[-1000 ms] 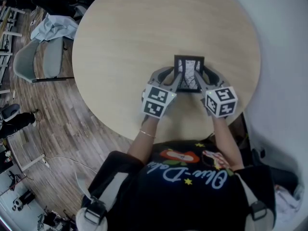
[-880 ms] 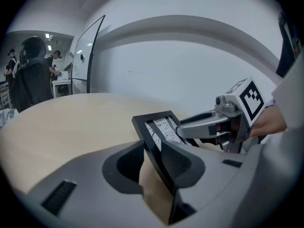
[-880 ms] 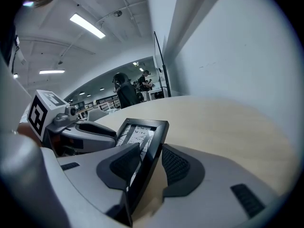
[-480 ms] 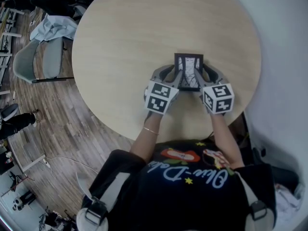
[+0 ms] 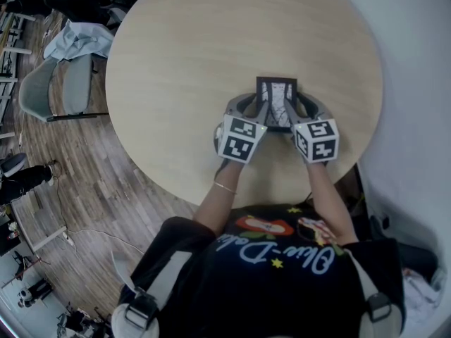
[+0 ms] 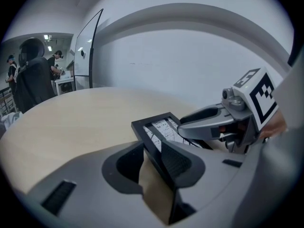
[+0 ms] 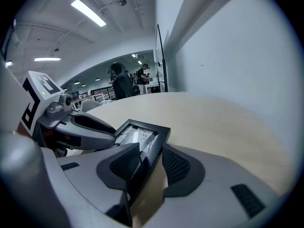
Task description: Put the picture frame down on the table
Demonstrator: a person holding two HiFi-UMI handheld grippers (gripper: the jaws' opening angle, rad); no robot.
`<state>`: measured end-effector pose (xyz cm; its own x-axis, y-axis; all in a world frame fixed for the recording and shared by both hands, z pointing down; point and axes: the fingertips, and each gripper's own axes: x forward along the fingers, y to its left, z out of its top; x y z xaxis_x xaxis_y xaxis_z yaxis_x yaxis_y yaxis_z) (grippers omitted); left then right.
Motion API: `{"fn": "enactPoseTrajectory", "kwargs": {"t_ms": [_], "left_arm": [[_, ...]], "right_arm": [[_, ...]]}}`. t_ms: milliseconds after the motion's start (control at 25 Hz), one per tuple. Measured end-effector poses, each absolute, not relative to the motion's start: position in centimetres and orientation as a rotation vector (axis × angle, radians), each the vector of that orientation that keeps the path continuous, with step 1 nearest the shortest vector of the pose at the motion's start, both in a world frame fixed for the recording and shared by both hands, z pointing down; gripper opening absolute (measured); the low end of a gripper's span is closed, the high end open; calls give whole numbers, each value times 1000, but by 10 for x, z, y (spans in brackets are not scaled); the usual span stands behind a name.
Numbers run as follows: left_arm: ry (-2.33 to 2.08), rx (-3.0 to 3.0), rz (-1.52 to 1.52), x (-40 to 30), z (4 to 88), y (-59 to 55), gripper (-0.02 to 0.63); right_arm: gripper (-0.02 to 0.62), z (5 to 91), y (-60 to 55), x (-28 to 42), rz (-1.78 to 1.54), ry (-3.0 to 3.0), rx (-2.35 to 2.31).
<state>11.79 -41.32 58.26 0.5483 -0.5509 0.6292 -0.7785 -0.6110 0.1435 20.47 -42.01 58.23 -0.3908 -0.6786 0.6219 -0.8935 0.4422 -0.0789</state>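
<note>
Picture frame, black-edged, is shown in the head view near the person's side of a round pale wooden surface, flanked by the left gripper and the right gripper. In the left gripper view, one side edge of the frame is pinched between narrowly set jaws. In the right gripper view, the opposite edge is clamped likewise. The frame is held tilted, low over the surface; contact cannot be told.

An open workroom, like a lab or office: strip lights on a bare ceiling, people at distant benches, a round wooden table, a grey chair, cables across the plank floor.
</note>
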Motion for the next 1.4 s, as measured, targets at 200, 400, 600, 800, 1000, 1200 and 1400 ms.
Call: {"fn": "enactPoseTrajectory", "kwargs": {"t_ms": [200,400,600,800,1000,1200,1400], "left_arm": [[-1088,2379,799,122,584,-413,97],[-1076,2387,826,120,591,-416,95],[-1070,2393,818,121,592,-416,95],[-1064,2398,819,116,591,-418,95],[-1096,2423,811,109,583,-420,95],[-1128,2497,682,110,550,-413,95],[-1167,2618,539,114,502,-400,1]], "right_arm": [[124,585,-419,209,554,-2163,1317],[124,588,-421,204,529,-2135,1312],[124,588,-420,205,527,-2141,1310],[123,585,-421,205,528,-2186,1318],[123,579,-422,208,522,-2182,1344],[107,548,-415,204,463,-2281,1382],[-2,502,-402,200,399,-2406,1446]]}}
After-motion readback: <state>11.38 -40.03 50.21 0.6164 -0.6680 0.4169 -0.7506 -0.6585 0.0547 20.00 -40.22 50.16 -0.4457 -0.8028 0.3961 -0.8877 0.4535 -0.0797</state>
